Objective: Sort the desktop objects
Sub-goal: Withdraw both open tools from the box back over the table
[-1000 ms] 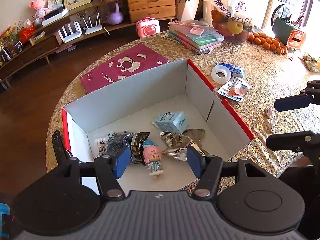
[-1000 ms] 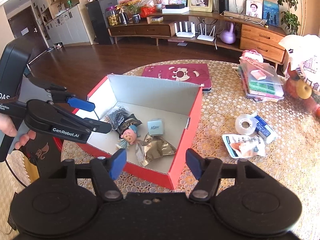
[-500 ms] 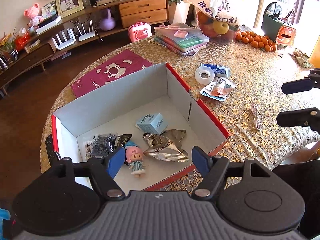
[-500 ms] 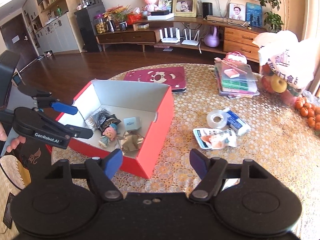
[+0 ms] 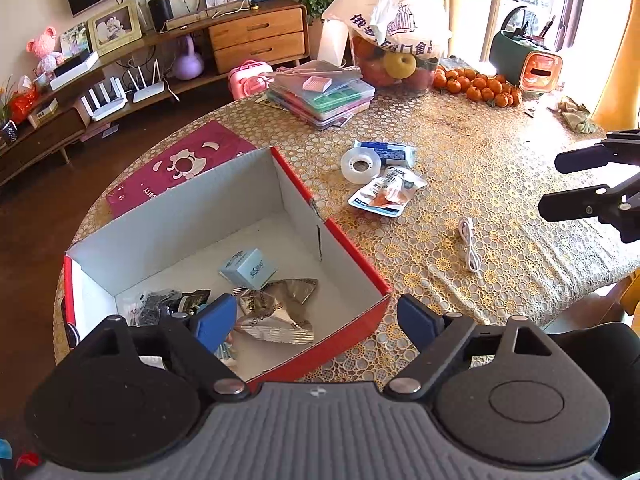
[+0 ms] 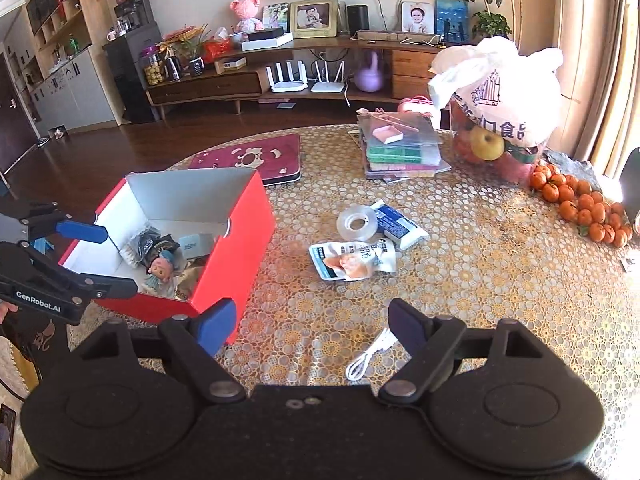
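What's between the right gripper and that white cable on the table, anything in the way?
Nothing visible. The white cable lies alone on the tablecloth just ahead of the open right gripper. The snack packet and tape roll lie farther away, beyond it.

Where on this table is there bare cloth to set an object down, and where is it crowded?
Free: the gold lace tablecloth between the white snack pouch and the pile of small oranges, and the strip between the red cardboard box and that pouch. Crowded: around the clear tape roll and blue-white packet, and the box floor.
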A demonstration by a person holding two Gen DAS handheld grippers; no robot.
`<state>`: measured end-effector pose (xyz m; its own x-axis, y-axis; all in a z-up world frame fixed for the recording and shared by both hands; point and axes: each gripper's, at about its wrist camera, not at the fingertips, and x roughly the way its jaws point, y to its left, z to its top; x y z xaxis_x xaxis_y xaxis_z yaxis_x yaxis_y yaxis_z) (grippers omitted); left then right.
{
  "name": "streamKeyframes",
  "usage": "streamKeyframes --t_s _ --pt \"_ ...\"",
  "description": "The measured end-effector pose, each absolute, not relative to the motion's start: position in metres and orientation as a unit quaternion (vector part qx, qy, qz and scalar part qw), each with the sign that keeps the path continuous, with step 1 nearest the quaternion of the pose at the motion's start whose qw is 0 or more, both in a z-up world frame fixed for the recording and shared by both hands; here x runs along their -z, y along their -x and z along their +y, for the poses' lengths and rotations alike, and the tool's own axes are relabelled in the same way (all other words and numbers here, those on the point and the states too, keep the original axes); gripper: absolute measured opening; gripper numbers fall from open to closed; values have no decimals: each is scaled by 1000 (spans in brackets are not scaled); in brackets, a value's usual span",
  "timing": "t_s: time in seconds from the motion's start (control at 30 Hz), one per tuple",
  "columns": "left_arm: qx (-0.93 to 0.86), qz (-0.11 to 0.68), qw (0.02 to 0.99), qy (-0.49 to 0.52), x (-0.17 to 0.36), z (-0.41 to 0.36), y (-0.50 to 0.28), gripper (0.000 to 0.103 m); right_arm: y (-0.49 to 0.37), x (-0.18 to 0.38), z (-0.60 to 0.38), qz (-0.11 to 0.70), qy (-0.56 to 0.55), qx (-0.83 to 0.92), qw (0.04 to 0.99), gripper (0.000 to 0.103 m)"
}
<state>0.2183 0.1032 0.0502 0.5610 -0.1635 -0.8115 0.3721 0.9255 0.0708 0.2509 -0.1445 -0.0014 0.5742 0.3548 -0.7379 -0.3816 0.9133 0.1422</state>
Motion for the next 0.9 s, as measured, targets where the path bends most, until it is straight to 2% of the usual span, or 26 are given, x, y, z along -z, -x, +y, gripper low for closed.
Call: streamKeyframes --t_s 0.07,0.13,0.5,0.9 --pt "159 439 876 -119 -50 96 -217 90 -250 6 -152 415 15 -201 887 84" --pt "169 434 877 -120 -49 88 -216 98 -250 12 -159 419 14 -193 887 84" --pt "216 416 878 -100 -45 49 -225 102 -252 37 -176 436 12 -172 883 83" --pt "227 410 880 -81 -34 28 -254 103 -263 63 -184 455 4 -166 875 82"
